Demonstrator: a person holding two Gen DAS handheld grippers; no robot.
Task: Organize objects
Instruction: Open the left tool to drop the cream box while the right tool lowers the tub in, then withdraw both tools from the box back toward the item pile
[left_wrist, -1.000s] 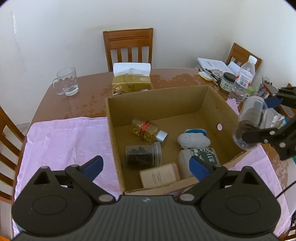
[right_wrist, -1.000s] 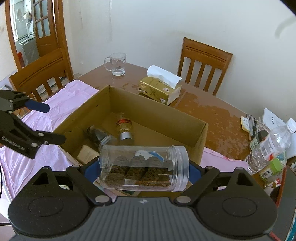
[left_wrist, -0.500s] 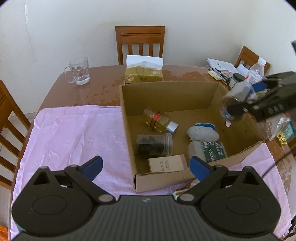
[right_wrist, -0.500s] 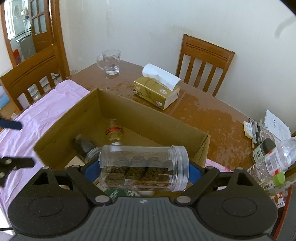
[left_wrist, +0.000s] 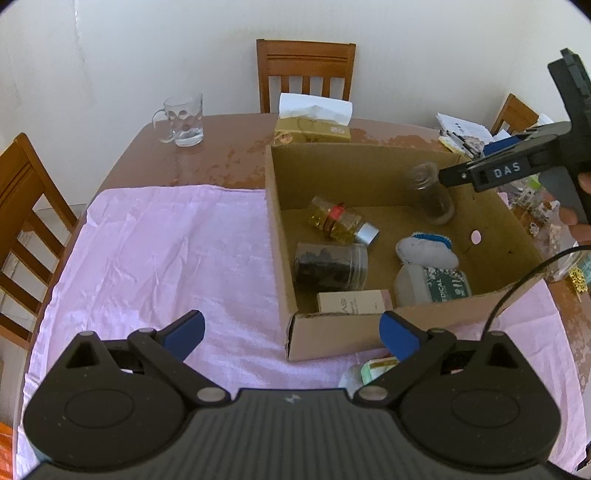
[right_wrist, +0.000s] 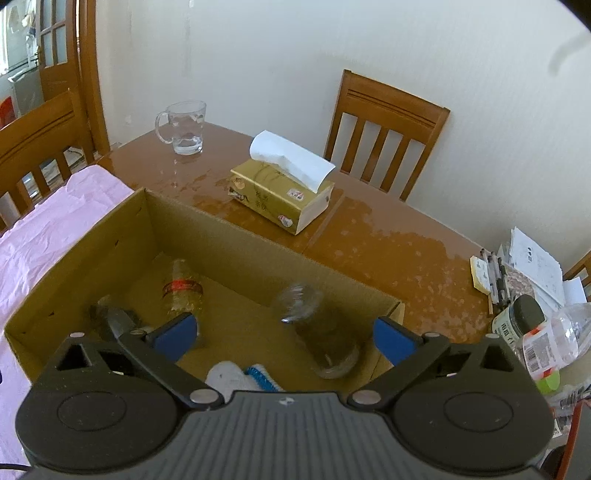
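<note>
Right tool (right_wrist: 282, 334): blue pads spread wide, nothing between them. Half a second ago this tool gripped the clear jar of brown contents sideways across its pads; that jar (right_wrist: 319, 332) now shows blurred below the tool, inside the cardboard box (right_wrist: 236, 254), near the far right corner. Blur suggests it is dropping or just settling; cannot tell whether it has come to rest. In the left wrist view the same jar (left_wrist: 434, 197) appears roughly upright, just beside the right tool's fingertip, against the back wall of the box.

Left tool (left_wrist: 291, 334): released, pads wide apart, empty, held over the pink cloth (left_wrist: 155, 251) at the near edge of the box. Compared with a second ago, its view has pulled back and to the left; it takes no part in the placement.

Box contents otherwise unchanged: yellow jar with red band (left_wrist: 340, 225) on its side, dark jar (left_wrist: 328, 266) on its side, white-and-blue pouch (left_wrist: 426, 249), a white container marked "MEDICAL" (left_wrist: 432, 286), small pink carton (left_wrist: 354, 301).

Judgement: one more item is boxed. Loose items remain on the table (right_wrist: 388, 243) at right, among them a water bottle (right_wrist: 554, 341) and a dark-lidded jar (right_wrist: 521, 319); likely next candidates.
</note>
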